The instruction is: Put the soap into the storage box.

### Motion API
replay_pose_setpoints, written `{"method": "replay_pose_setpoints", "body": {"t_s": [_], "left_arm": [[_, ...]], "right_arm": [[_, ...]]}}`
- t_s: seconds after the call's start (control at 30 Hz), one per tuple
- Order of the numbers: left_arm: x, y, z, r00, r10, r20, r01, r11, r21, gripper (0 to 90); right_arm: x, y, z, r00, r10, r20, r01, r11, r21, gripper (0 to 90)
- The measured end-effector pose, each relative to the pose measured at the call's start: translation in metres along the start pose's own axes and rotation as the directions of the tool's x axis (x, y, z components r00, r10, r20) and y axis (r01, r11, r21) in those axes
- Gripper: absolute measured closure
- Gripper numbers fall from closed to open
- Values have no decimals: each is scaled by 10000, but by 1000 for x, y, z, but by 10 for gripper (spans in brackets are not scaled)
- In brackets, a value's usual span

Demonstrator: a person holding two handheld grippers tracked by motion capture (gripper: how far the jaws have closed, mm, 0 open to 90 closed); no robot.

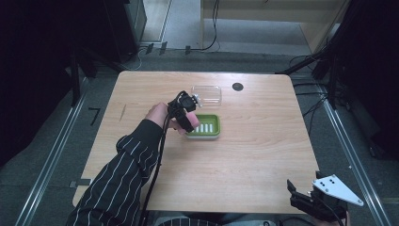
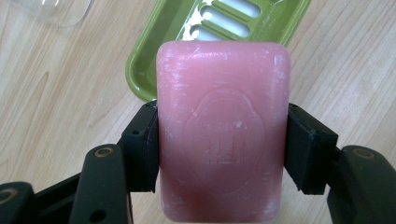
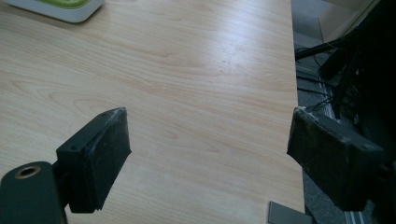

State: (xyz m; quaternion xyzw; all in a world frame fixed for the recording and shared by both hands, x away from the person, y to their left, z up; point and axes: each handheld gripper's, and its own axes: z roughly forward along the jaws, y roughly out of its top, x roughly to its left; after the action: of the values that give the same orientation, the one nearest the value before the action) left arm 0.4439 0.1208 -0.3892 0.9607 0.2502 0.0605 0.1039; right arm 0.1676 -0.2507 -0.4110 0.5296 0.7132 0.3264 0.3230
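My left gripper (image 1: 190, 120) is shut on a pink bar of soap (image 2: 222, 126), its two black jaws pressing the bar's long sides. In the high view the soap (image 1: 192, 120) hangs just over the left end of a green soap dish (image 1: 207, 126) with a white slotted insert. The dish (image 2: 187, 28) lies right beyond the bar in the left gripper view. My right gripper (image 1: 306, 200) rests at the table's near right corner, open with nothing between its jaws (image 3: 210, 158).
A clear plastic lid (image 1: 207, 94) lies behind the dish. A small black round disc (image 1: 237, 86) sits near the table's far edge. The table's right edge (image 3: 295, 93) drops to a floor with cables and stands.
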Motion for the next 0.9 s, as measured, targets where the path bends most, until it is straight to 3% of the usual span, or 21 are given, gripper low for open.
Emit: {"method": "replay_pose_setpoints", "body": {"t_s": [0.9], "left_arm": [[5, 29, 11, 9944, 1050, 106, -1050, 9945, -38, 389]], "right_arm": [[-6, -11, -13, 9983, 320, 478, -324, 9994, 85, 135]]}}
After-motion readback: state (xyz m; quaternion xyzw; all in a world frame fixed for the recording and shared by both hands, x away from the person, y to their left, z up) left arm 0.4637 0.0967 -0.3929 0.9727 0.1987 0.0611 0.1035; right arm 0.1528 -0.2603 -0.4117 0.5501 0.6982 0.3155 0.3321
